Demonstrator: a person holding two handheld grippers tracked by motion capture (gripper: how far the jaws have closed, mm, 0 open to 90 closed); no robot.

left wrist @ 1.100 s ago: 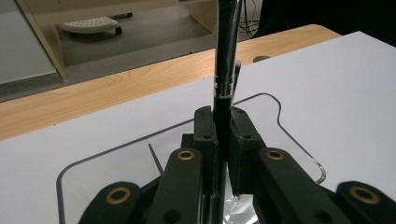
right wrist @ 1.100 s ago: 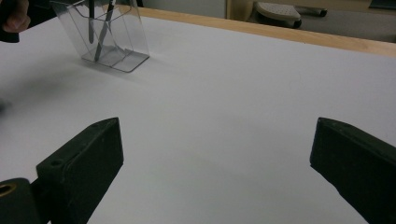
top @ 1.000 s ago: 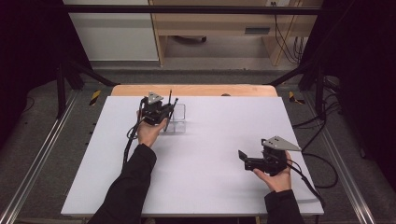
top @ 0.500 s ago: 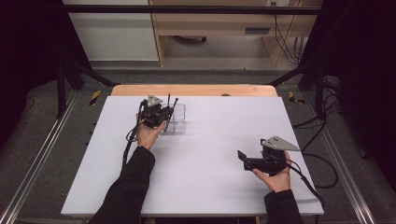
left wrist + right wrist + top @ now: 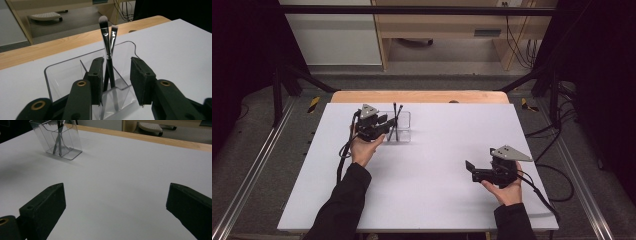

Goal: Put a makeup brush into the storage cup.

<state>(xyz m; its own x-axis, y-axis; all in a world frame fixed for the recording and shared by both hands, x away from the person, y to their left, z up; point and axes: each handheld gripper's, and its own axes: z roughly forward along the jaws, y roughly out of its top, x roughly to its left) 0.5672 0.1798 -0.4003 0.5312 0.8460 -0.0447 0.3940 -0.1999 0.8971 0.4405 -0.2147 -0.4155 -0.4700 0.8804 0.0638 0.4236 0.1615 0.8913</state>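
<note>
Centrally, on the white table [image 5: 427, 200], a clear plastic holder [image 5: 403, 131] keeps two makeup brushes [image 5: 107, 37] upright for gripping, the left claw [image 5: 116, 80] spread around their handles, the right claw [image 5: 469, 168] idle, spread, well apart.

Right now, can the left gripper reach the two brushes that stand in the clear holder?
Probably yes. The left gripper is open right at the clear holder, and the two brushes rise above its rim between the jaws. Only the holder's front wall could get in the way lower down.
</note>
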